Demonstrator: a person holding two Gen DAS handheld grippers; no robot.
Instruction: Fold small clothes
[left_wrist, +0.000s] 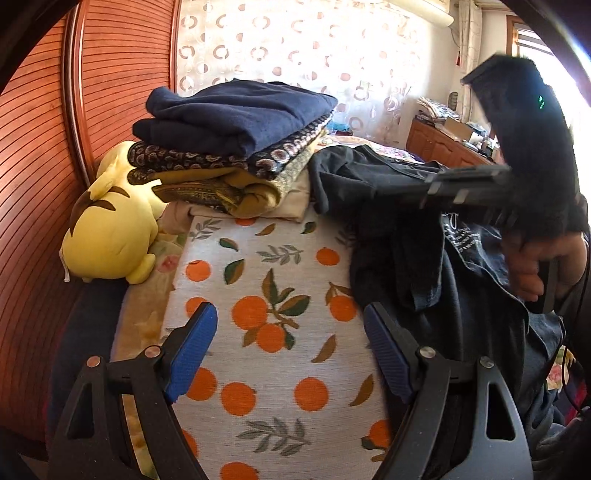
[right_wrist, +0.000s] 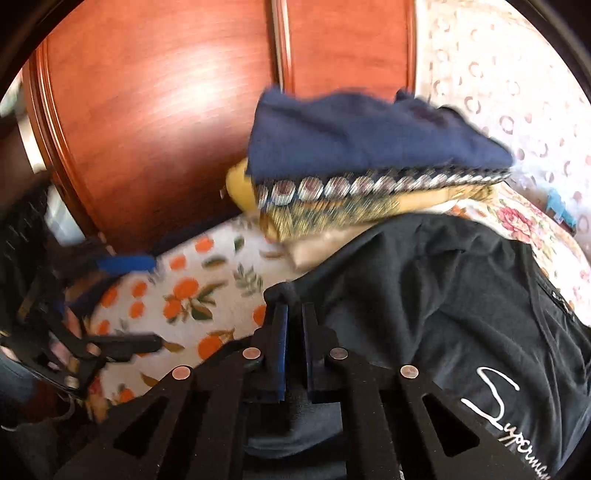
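- The left hand-held gripper (left_wrist: 290, 354) stands wide at the bottom of its frame, with nothing between its blue pads, over the orange-print cover (left_wrist: 280, 266)
- The right hand-held gripper (right_wrist: 294, 332) at lower centre of its frame is pinched narrow on the edge of the black T-shirt (right_wrist: 443, 295)
- The T-shirt lies crumpled at right, touching the stack of folded clothes (left_wrist: 236, 147) at upper centre
- A yellow plush toy (left_wrist: 110, 229) lies at left beside the stack

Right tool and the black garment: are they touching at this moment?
Touching. The right wrist view shows the right tool with its jaws closed on the edge of the black garment, a fold of cloth bunched at the fingertips.
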